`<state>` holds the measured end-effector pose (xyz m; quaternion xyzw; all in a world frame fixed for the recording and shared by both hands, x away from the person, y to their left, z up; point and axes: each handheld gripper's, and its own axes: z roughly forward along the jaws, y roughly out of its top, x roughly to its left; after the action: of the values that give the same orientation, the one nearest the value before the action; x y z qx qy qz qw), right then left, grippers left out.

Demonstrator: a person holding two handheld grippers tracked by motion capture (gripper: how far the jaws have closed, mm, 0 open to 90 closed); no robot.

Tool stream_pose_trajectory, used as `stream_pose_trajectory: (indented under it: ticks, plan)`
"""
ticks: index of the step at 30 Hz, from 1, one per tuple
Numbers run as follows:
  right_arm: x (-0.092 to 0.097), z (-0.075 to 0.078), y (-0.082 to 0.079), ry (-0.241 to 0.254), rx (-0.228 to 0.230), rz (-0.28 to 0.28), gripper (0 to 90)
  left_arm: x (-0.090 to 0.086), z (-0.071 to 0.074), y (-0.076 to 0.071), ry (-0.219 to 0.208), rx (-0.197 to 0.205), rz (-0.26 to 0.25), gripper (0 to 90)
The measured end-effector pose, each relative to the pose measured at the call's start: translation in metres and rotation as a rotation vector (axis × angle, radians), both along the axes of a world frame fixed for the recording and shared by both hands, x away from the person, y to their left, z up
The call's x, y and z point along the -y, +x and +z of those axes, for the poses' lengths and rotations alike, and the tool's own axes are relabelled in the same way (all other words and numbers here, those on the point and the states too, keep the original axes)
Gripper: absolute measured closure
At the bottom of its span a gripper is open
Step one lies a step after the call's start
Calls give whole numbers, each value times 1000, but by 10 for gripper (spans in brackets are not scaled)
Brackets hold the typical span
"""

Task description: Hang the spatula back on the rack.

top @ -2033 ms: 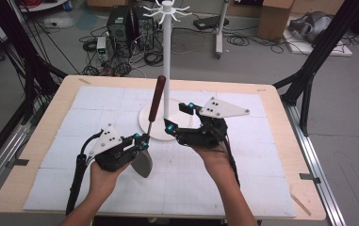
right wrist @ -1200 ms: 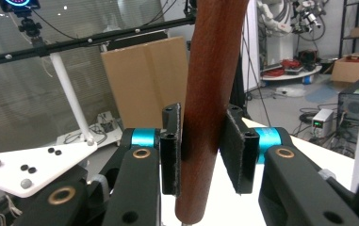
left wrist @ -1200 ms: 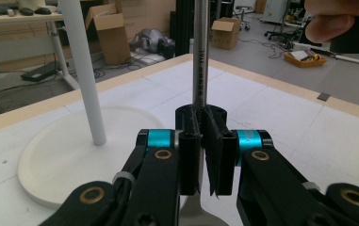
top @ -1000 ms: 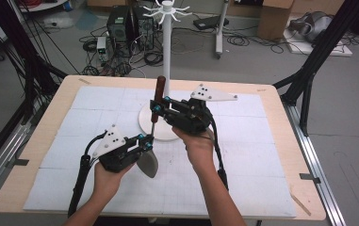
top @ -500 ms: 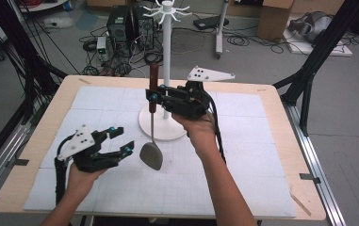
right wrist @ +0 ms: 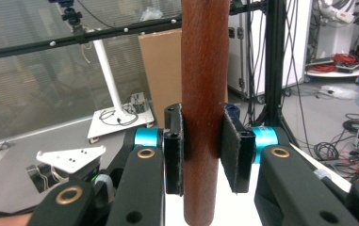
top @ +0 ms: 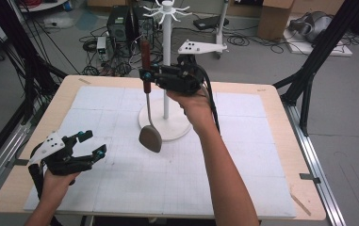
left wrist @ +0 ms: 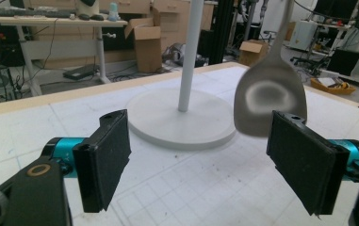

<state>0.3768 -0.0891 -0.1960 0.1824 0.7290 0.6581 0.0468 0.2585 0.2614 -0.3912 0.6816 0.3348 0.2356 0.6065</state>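
Overhead, the right gripper (top: 145, 75) is raised beside the white stand (top: 166, 70), its pads clamped on the brown wooden handle of a spatula (top: 150, 137); the handle stands upright between the jaws in the right gripper view, where the pads (right wrist: 173, 150) press it from both sides; the spatula hangs straight down from that grip, its grey blade off the mat and just in front of the stand's round base (top: 165, 126), on the side nearer the person; the white mat (top: 177, 188) covers most of the wooden table (top: 276, 108). Well to the left of the stand's base, near the table's near-left corner, the left gripper (top: 92, 143) is held low over the mat; its jaws have just been opening and now stand wide apart with nothing between them; in the left gripper view the two black pads (left wrist: 106, 155) frame the stand's pole and base, with the spatula's blade (left wrist: 270, 101) hanging beyond the right-hand pad, clear of it.
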Motion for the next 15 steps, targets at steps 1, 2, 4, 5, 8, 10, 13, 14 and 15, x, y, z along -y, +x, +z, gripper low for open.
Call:
stream_pose_trajectory:
  ticks: [1,2,4,5,8,10,13,14,15]
  plan:
    - [0,2,3,-3,-1,-1,732,-1,-1,0,1,0,1,229]
    - [-1,4,6,-5,-3,-5,732,-2,-1,0,3,1,2,229]
    - [-3,7,11,-5,-5,-13,732,-3,-2,-1,-2,10,6,229]
    - [-4,8,13,-3,-7,-16,732,-4,-2,-1,-3,9,6,229]
    - [-5,11,19,-3,1,-23,732,-5,-3,-1,-5,9,7,229]
    - [-3,12,23,-5,-4,-22,732,-6,-3,-1,-2,10,7,229]
    - [1,13,28,-14,-3,-23,732,-7,-4,-1,-6,5,12,231]
    - [2,14,30,-16,-5,-19,732,-8,-4,-1,-8,3,15,231]
    - [4,15,31,-20,-4,-15,732,-8,-5,-1,-8,2,15,232]
